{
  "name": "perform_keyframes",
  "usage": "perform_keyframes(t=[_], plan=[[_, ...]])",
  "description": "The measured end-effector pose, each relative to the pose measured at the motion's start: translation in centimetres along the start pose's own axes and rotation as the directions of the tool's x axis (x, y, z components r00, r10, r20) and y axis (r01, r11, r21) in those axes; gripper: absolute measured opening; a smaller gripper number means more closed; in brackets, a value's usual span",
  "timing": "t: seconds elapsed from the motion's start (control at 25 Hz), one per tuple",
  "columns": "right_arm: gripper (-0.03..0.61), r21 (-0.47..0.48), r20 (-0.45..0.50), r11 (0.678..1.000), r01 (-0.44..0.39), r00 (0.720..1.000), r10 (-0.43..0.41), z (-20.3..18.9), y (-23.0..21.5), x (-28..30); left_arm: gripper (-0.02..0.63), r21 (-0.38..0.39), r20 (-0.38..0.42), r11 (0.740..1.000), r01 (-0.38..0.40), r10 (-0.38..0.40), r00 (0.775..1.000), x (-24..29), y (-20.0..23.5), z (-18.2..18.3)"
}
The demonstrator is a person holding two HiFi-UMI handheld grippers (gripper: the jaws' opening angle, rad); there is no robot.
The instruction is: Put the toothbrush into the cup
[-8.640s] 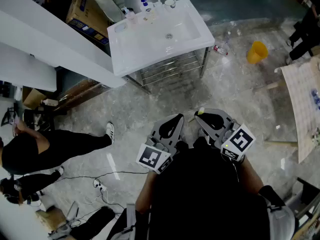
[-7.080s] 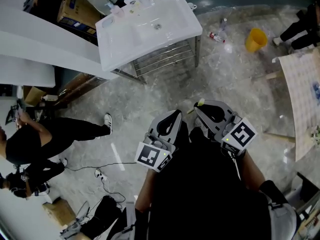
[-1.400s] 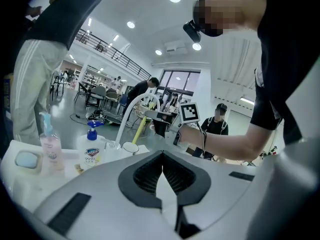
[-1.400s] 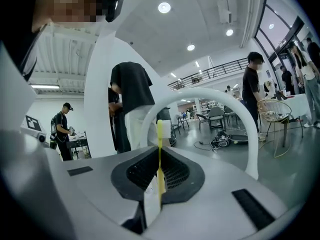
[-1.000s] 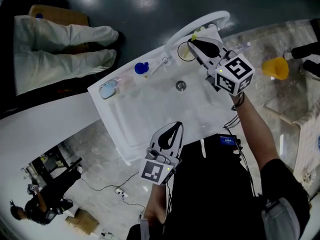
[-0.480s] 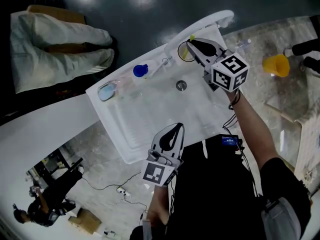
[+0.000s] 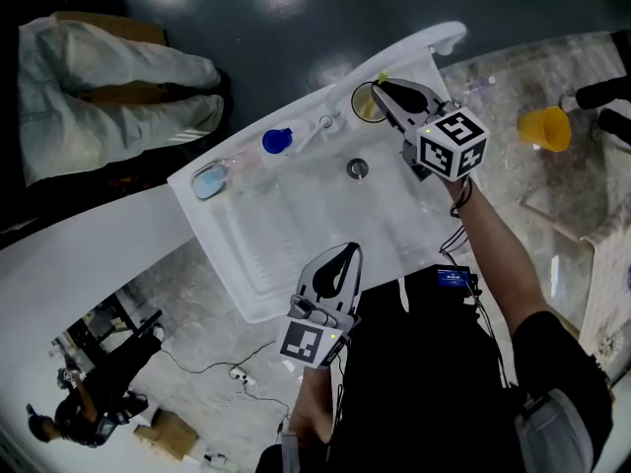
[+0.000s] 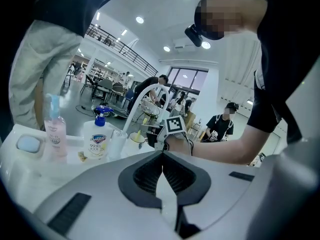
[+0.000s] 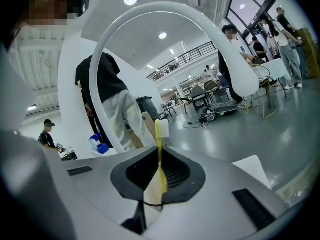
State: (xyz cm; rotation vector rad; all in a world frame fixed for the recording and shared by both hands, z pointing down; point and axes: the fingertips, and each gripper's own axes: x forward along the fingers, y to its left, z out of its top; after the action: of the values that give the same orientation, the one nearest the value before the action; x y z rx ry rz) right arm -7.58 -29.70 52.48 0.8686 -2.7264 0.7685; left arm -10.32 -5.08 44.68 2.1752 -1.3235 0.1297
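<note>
Yellow toothbrush [image 9: 159, 156] clamped bristles-up in right tool [image 7: 383, 91], over cup [image 7: 357, 104]

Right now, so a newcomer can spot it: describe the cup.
Find the white sink, then the arched faucet at its back edge. The cup stands beside the faucet, near the sink's corner. It alone is yellow; the tumbler next to it is clear, the bottle blue-capped.

White washbasin [image 7: 296, 235] carries, reckoned from its drain [image 7: 357, 168]: soap dish [image 7: 209, 178] at nine o'clock, blue-capped soap bottle [image 7: 277, 139] at ten, clear tumbler [image 7: 325, 123] at eleven, yellowish cup [image 7: 363, 101] at twelve
</note>
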Motion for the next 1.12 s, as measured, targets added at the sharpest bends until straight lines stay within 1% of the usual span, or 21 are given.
perform_keyframes(t=[0.24,0.4,0.48,0.6,0.72,0.92,1.12], plan=[[0.026,0.013,-0.006,0.999,0.034,0.999,-0.034,0.1,-0.8,0.0,0.011,-0.001,0.002,1.000,0.003,-0.003,1.000,0.1,-0.1,0.2],[0.031,-0.008,-0.027,0.999,0.048,0.998,-0.048,0.0,-1.2,0.0,0.012,0.007,0.008,1.000,0.006,-0.006,1.000,0.1,-0.4,0.4],[0.058,-0.020,-0.046,0.999,0.051,0.998,-0.052,-0.2,-1.4,0.2,0.012,0.011,0.006,1.000,0.007,-0.007,1.000,0.1,-0.3,0.3],[0.080,-0.031,-0.059,0.997,0.064,0.996,-0.066,-0.5,-1.7,0.4,0.011,0.009,0.005,1.000,0.006,-0.006,1.000,0.1,-0.3,0.3],[0.107,-0.022,-0.066,0.997,0.077,0.995,-0.078,-0.7,-2.2,0.7,0.011,0.008,0.004,1.000,0.004,-0.004,1.000,0.0,-0.2,0.3],[0.125,-0.015,-0.075,0.995,0.098,0.992,-0.099,-0.9,-2.8,0.9,0.011,0.011,0.007,1.000,0.003,-0.003,1.000,0.1,-0.2,0.5],[0.126,-0.003,-0.060,0.993,0.114,0.992,-0.114,-0.7,-3.0,0.3,0.011,0.019,0.008,1.000,0.006,-0.006,1.000,0.0,-0.3,0.5]])
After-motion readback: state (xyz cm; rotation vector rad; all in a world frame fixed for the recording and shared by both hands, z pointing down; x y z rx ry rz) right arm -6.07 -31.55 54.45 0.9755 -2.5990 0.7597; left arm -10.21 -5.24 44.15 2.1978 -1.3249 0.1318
